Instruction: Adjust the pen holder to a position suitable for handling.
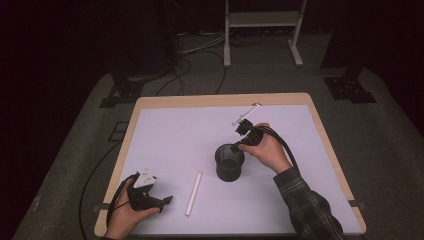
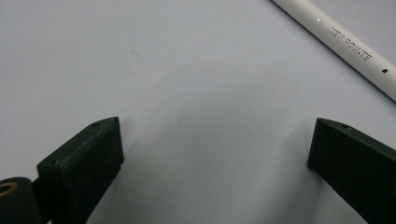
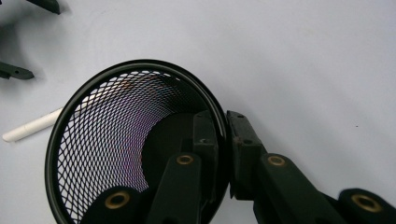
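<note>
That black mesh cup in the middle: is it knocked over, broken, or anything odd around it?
No. The black mesh cup stands upright and whole, the right gripper pinching its rim. A white pen lies loose on the table beside it, not in the cup.

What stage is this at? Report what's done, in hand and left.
Done: the right hand-held gripper is shut on the rim of the black mesh cup, one jaw inside, one outside. In hand: the cup, upright and empty. Left: the white pen lies flat on the table outside the cup, and the left hand-held gripper rests open beside it, holding nothing.
</note>
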`<state>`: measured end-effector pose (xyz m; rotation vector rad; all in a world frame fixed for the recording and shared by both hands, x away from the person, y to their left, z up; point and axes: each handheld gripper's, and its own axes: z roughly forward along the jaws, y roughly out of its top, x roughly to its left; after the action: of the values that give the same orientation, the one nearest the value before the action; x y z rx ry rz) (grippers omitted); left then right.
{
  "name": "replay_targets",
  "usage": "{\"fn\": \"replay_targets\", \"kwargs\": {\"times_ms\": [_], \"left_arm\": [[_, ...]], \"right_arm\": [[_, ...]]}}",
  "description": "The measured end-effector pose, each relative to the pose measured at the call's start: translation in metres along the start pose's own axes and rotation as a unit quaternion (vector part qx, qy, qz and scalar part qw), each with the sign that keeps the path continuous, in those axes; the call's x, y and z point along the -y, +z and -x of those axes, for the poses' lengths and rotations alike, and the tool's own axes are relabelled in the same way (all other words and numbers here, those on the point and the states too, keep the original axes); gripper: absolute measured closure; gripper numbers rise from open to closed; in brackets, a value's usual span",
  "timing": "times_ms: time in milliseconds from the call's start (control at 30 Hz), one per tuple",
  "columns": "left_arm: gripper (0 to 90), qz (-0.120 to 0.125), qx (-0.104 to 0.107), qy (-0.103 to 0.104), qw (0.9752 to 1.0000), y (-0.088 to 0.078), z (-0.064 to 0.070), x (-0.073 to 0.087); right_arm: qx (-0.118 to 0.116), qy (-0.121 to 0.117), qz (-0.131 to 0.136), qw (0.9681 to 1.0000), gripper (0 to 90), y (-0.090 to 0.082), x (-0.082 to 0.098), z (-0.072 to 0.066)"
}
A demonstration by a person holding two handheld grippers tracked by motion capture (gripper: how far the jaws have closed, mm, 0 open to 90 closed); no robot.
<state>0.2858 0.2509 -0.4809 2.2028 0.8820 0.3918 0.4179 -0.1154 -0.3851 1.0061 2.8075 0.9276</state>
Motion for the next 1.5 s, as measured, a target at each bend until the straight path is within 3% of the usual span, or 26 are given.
{"fn": "replay_targets", "kwargs": {"times_ms": [267, 867, 1500], "left_arm": [[2.5, -0.001, 0.000, 0.001, 1.0000, 0.000, 0.000, 0.000], [2.6, 0.001, 0.000, -0.001, 1.0000, 0.000, 0.000, 0.000], [2.6, -0.001, 0.000, 0.001, 1.0000, 0.000, 0.000, 0.000]], "right_arm": [[0.001, 0.002, 0.009, 1.0000, 77.4, -0.002, 0.000, 0.001], [0.027, -0.016, 0.063, 0.9975, 47.8, -0.040, 0.011, 0.000], [0.059, 0.014, 0.116, 0.9914, 34.8, -0.072, 0.057, 0.023]]}}
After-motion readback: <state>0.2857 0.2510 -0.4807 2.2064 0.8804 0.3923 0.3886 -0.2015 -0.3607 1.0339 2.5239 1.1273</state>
